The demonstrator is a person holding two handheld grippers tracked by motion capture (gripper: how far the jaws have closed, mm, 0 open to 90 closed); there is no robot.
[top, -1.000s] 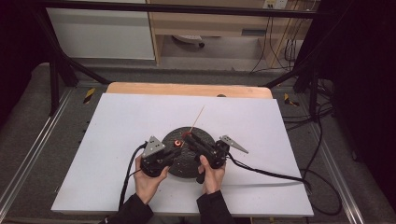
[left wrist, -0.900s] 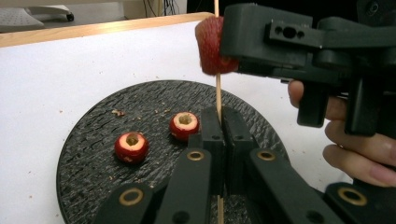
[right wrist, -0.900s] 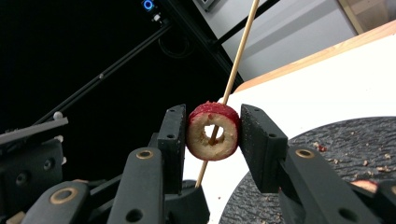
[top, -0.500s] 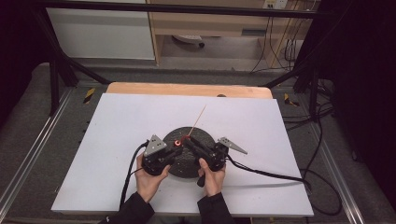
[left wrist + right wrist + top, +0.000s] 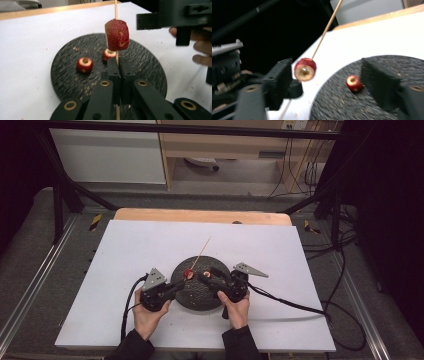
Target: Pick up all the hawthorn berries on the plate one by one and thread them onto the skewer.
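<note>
Two grippers over the black plate (image 5: 200,295) on the counter (image 5: 125,250). Left gripper (image 5: 117,65): fingers clamped shut on skewer (image 5: 202,251) bearing strawberry piece (image 5: 116,35), at plate's 11 o'clock. Right gripper (image 5: 334,75): fingers just opened, apart, strawberry piece between them, unpressed.

One plate (image 5: 140,72) sits on one table (image 5: 125,250). Three strawberries: one (image 5: 116,35) on the single skewer (image 5: 116,7), two (image 5: 84,64) (image 5: 109,54) on the plate. Two grippers, left (image 5: 176,288) and right (image 5: 212,276).
</note>
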